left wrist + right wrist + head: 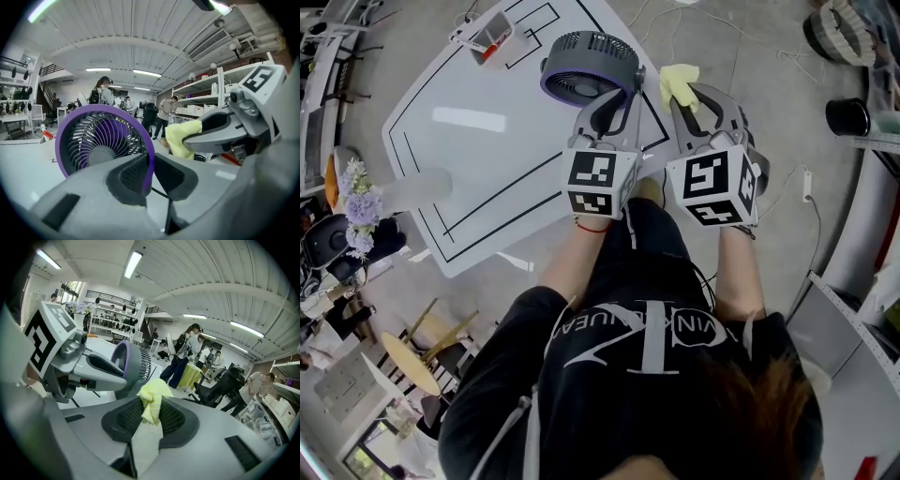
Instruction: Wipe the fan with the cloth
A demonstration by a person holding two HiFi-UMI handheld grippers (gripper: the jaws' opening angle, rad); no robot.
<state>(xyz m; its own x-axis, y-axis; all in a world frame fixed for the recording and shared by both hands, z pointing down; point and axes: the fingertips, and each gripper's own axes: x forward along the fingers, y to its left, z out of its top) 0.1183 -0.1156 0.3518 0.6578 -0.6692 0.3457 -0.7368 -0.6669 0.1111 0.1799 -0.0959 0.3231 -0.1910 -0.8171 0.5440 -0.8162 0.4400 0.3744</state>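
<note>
The left gripper point(151, 172) has its jaws clenched on the purple rim of the fan point(101, 140). Its own view shows that rim edge-on between the pads, while the head view hides the contact behind the gripper's body. The right gripper point(151, 417) grasps the yellow cloth point(152, 397), bunched above its pads. From the head view the cloth sits just right of the fan, touching or not I cannot tell, and the fan is at the near edge of the white surface point(487, 141). Farther back, the gripper views alone show standing people point(180, 359) and shelves point(206, 93).
</note>
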